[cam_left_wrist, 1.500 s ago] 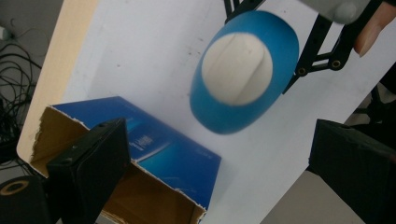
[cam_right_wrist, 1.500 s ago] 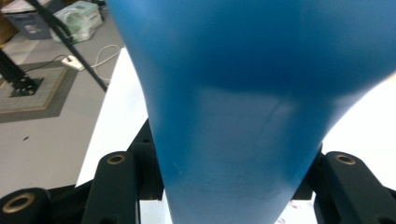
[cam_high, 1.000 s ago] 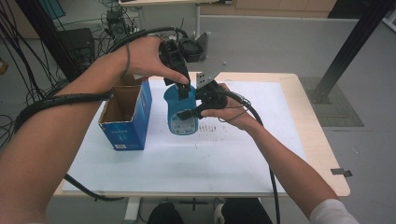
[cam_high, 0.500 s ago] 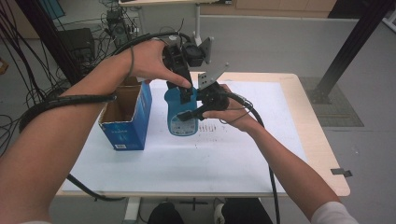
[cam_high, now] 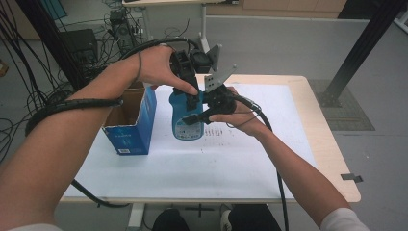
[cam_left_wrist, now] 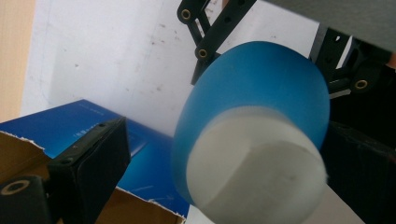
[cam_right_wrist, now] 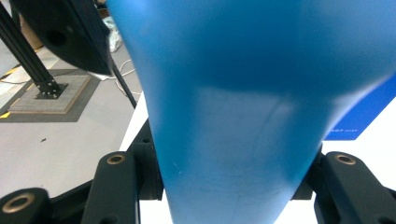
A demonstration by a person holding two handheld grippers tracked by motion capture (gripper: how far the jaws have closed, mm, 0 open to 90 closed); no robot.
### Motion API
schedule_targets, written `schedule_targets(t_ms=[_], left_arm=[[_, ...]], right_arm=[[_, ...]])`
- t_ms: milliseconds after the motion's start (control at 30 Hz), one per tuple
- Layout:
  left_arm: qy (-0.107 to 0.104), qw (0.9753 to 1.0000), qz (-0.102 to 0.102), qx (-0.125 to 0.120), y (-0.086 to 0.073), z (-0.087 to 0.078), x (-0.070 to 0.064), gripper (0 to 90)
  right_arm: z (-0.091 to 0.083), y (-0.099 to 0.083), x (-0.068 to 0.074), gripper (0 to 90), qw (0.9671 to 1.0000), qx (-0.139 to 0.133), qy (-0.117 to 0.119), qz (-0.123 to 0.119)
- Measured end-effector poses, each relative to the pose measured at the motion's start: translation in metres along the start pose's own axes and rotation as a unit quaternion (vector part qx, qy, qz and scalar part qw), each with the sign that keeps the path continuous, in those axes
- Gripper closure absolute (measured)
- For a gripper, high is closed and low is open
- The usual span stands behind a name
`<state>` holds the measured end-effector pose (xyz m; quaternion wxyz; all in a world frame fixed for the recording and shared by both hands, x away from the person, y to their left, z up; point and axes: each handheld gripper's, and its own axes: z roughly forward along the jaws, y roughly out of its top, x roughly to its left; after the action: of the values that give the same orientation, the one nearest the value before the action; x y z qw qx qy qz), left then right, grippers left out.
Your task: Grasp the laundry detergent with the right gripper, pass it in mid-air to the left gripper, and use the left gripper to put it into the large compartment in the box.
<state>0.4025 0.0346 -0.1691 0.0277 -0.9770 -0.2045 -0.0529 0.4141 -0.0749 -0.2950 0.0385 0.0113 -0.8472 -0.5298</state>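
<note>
1. A blue bottle point(cam_high: 186, 120) stands on the bench point(cam_high: 269, 159), just beside an open box point(cam_high: 130, 126).
2. The right gripper point(cam_high: 199, 115) clamps its body.
3. The left gripper point(cam_high: 190, 94) straddles the white cap point(cam_left_wrist: 254, 163), jaws apart.
4. Risk: the smooth bottle may slip or tip if the cap grip lands off-centre.

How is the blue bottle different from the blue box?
The bottle is rounded with curved sides; the box is square-cornered with flat sides. The bottle has a white cap on top; the box is open, its torn flaps showing brown cardboard inside. The bottle is squeezed by the right gripper, with the left gripper at its top; the box stands alone on the table. Both are blue and upright.
</note>
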Motion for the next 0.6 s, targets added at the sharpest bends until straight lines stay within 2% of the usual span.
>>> schedule_targets(t_ms=[600], left_arm=[[-0.004,1.0000,0.003,-0.003,0.0022,0.0032,-0.0006,6.2]], right_arm=[[-0.0012,-0.0018,-0.0011,44.9,1.0000,-0.005,0.002,0.002]])
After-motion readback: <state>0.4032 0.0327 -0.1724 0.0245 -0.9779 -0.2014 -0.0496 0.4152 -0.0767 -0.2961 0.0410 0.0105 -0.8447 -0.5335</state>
